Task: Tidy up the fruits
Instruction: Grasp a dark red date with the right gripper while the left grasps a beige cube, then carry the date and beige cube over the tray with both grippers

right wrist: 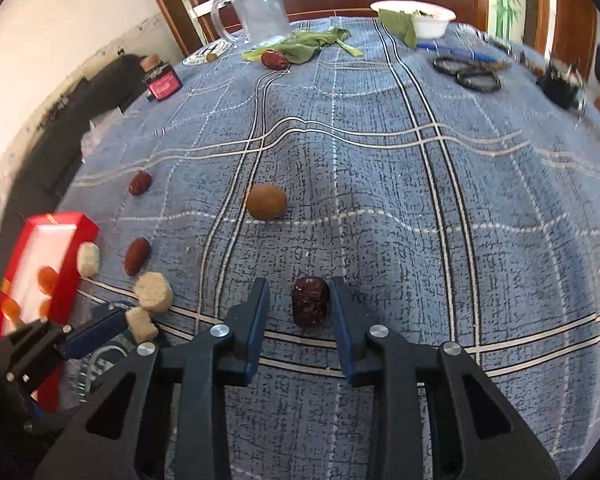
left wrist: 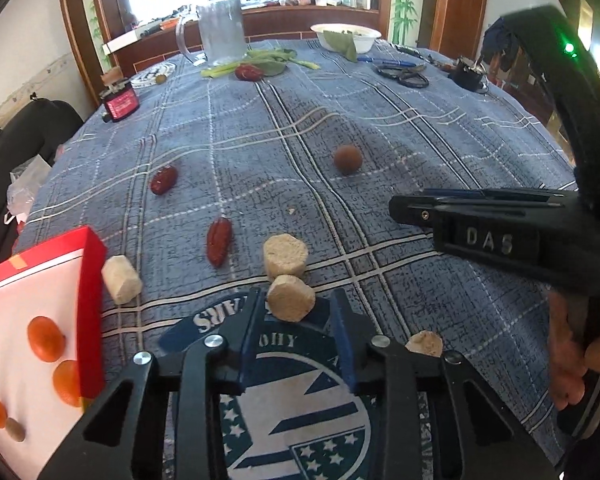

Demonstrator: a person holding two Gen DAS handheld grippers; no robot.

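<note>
Bracketing one dark date [right wrist: 310, 301], parted right tool [right wrist: 300, 300]; left tool [left wrist: 296, 312] parted too.

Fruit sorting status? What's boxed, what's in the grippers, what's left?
Done: three orange fruits lie in the red box. In hand: the right gripper is open around a dark date, not yet clamped; the left gripper is open by a pale chunk. Left: a round brown fruit, red dates and other pale chunks on the cloth.

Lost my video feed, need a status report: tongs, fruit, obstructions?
Right tongs open, straddling dark date on the tablecloth. Left tongs open, beige puck at the tips. Red box holds three oranges. No obstruction seen.
</note>
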